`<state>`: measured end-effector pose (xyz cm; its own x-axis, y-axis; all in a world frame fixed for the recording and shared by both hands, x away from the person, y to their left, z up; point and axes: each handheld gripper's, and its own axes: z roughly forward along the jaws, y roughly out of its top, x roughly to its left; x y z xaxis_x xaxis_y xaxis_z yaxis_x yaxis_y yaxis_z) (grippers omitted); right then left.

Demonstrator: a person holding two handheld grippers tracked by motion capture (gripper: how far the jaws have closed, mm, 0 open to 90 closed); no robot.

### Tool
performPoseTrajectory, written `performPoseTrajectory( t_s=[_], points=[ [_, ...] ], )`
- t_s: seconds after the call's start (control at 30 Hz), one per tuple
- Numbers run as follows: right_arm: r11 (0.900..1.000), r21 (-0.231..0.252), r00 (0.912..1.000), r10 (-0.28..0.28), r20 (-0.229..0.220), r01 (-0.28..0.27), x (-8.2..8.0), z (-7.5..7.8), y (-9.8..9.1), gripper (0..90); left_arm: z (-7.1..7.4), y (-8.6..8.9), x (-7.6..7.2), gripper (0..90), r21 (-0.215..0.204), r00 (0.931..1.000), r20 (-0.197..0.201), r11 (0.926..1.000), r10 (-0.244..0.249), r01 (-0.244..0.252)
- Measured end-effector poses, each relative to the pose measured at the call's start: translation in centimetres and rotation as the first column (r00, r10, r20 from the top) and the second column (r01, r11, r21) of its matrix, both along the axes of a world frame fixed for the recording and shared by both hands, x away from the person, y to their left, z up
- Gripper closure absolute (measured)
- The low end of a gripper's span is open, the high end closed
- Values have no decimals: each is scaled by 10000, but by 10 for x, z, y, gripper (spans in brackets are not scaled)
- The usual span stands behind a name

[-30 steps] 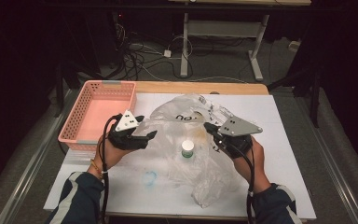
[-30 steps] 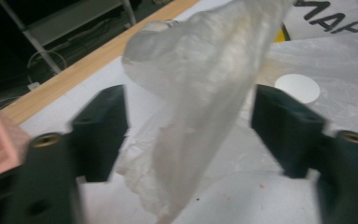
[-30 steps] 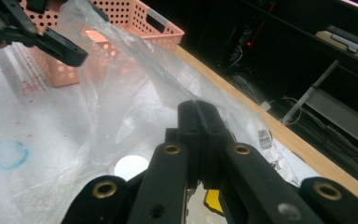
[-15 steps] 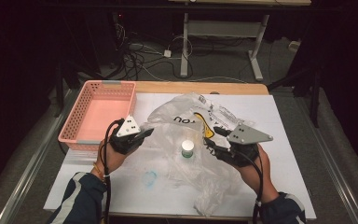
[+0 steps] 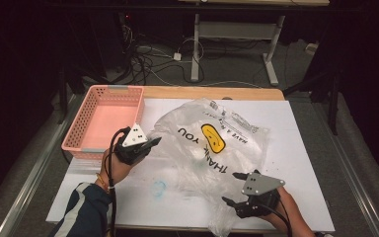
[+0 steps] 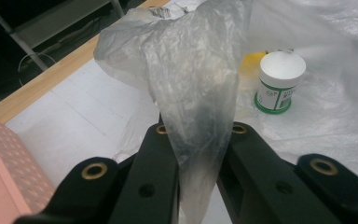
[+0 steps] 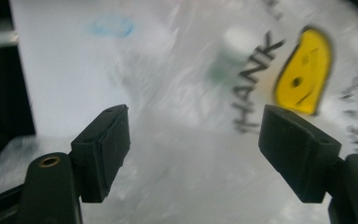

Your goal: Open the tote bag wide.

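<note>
While the left gripper pinches a crinkled fold of the thin, translucent plastic bag, a small white-lidded jar stands just beyond its jaws. The right gripper, jaws just opening, spread, holds nothing; blurred bag lies ahead.

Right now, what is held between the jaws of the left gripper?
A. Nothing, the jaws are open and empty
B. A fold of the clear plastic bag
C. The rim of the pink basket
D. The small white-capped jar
B: in the left gripper view the jaws of the left gripper are closed on a bunched fold of the clear plastic bag, while the white-capped jar stands apart on the table.
</note>
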<state>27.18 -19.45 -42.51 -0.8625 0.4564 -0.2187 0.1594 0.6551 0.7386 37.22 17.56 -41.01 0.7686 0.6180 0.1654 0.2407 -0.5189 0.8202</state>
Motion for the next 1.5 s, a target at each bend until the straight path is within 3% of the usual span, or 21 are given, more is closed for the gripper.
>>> performPoseTrajectory(
  t_s=[0.17, 0.27, 0.3, 0.33, 0.37, 0.4, 0.43, 0.47, 0.53, 0.63, 0.73, 0.8, 0.9, 1.0, 1.27, 1.5],
  points=[
    [9934, -913, 9929, 597, -1025, -692, 9, -22, 4, 241, -2, 0, 1, 873, 49, 10000, -43, 10000, 15, -15],
    [9915, -1105, 9858, 510, -1597, -692, 16, -37, 5, 279, -3, 1, 2, 873, 78, 10000, -85, 10000, 4, -4],
    [9882, -1352, 9837, 477, -1735, -717, 19, -41, 6, 325, -4, 0, 2, 873, 96, 9999, -100, 10000, 4, -3],
    [9890, -1316, 9794, 403, -1977, -672, 23, -47, 6, 442, -4, 0, 2, 873, 127, 10000, -94, 9999, 6, -4],
    [9890, -1316, 9794, 403, -1977, -672, 23, -47, 6, 442, -4, 0, 2, 873, 139, 10000, -86, 9999, 10, -9],
    [9934, -964, 9721, 377, -2316, -615, 26, -47, 6, 571, -4, 0, 2, 872, 176, 10000, -89, 9998, 27, -25],
    [9946, -888, 9734, 326, -2267, -540, 27, -47, 6, 661, -5, 0, 2, 872, 226, 9999, -61, 9997, 101, -100],
    [9946, -888, 9734, 326, -2267, -540, 27, -47, 6, 661, -5, 0, 2, 872, 191, 9999, -61, 9997, 144, -143],
    [9946, -955, 9773, 204, -2109, -413, 28, -47, 9, 789, -5, 0, 3, 872, 191, 9998, -51, 9997, 180, -179],
    [9932, -1093, 9873, 217, -1571, -392, 26, -44, 12, 869, -4, 2, 2, 872, 179, 9997, 39, 9995, 240, -241],
    [9995, -318, 9952, -39, -981, 8, 23, -33, 8, 884, -2, 5, 2, 872, 162, 9991, 310, 9994, 290, -295],
    [9992, 319, 9995, -228, -195, 234, 20, -24, 5, 888, -1, 6, 1, 872, 131, 9991, 292, 9994, 307, -311],
    [9934, 1060, 9971, -497, 568, 435, 18, -10, 5, 891, -1, 6, 1, 872, 99, 9989, 351, 9995, 306, -310],
    [9901, 1365, 9915, -491, 1208, 324, 17, -2, 6, 893, -1, 6, 0, 873, 140, 9984, 487, 9995, 286, -293],
    [9853, 1683, 9894, -538, 1349, 306, 20, -1, 4, 893, -2, 6, -2, 872, 82, 9992, 402, 9999, 86, -89],
    [9856, 1637, 9846, -696, 1602, 430, 19, 0, 4, 893, -3, 2, -8, 873, 244, 9981, 618, 9997, -5, -10]
  ],
)
